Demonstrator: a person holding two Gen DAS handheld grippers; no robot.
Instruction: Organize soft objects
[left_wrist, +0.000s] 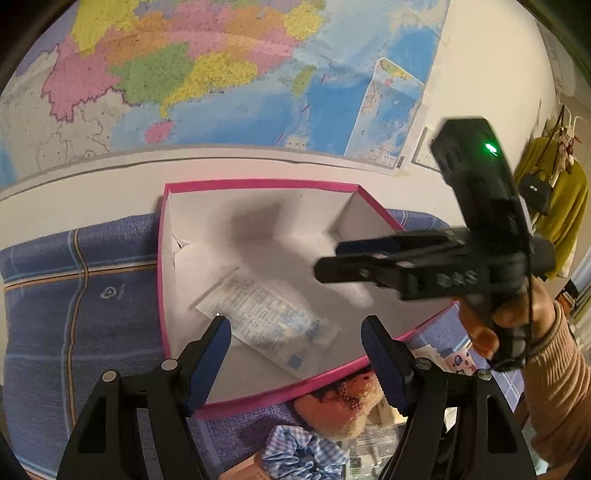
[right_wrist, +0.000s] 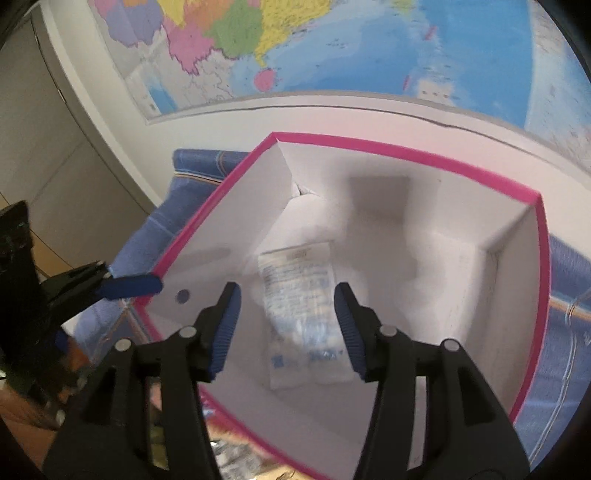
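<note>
A white box with a pink rim (left_wrist: 258, 184) (right_wrist: 406, 153) stands on a blue cloth. A clear plastic packet with blue print (left_wrist: 266, 317) (right_wrist: 299, 310) lies flat on its floor. My left gripper (left_wrist: 295, 332) is open and empty above the box's near edge. My right gripper (right_wrist: 288, 295) is open and empty over the packet; in the left wrist view it (left_wrist: 328, 260) reaches in from the right above the box. A brown plush toy (left_wrist: 343, 402) and a blue checked scrunchie (left_wrist: 303, 454) lie in front of the box.
A blue patterned cloth (left_wrist: 74, 295) covers the surface. A large coloured map (left_wrist: 221, 74) hangs on the wall behind. Paper packets (left_wrist: 454, 360) lie near the plush toy. A yellow garment and a black bag (left_wrist: 554, 199) hang at far right.
</note>
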